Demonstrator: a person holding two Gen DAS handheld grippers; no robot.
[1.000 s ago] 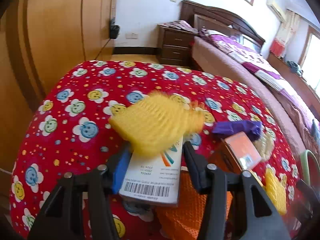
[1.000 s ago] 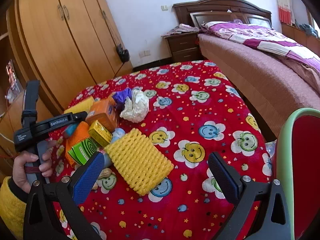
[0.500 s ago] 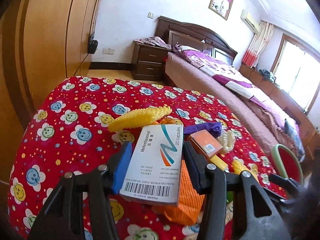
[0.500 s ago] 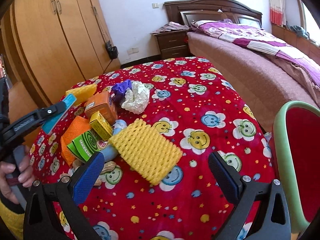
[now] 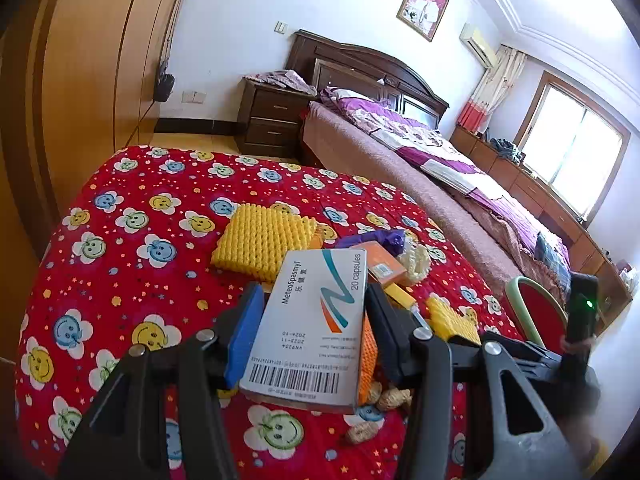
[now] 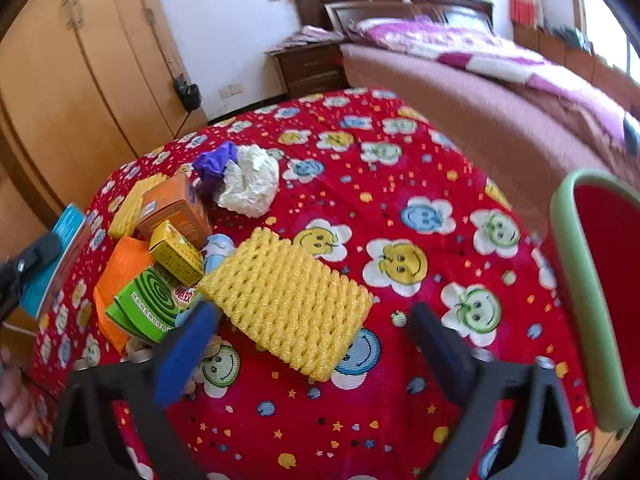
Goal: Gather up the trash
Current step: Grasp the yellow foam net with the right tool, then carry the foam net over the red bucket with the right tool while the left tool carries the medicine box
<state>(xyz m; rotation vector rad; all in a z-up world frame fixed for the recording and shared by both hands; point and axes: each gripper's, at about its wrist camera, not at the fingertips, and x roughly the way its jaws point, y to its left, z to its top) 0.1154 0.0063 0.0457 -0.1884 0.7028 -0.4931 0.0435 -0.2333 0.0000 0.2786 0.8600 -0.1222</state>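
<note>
Closing right tongs [image 6: 310, 344] straddle yellow foam net [image 6: 288, 300], not pinching yet; soft mesh may squash and slip. Left tongs [image 5: 312, 320] clamp capsule box [image 5: 316, 320].

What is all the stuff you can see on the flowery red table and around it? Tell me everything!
medicine box: 1, white, clamped in the left tool
foam net: 2, yellow, one ahead of the right tool, one behind the pile
coil box: 1, green, in the pile
small box: 1, yellow, on the pile
orange box: 1, behind the small box
crumpled paper: 1, white, behind the pile
purple wrapper: 1, beside the paper
bin: 1, red with green rim, right of the table
tablecloth: 1, red with smiley flowers
bed: 1, purple bedding
left tool: gripping the medicine box
right tool: closing, nothing between its jaws
</note>
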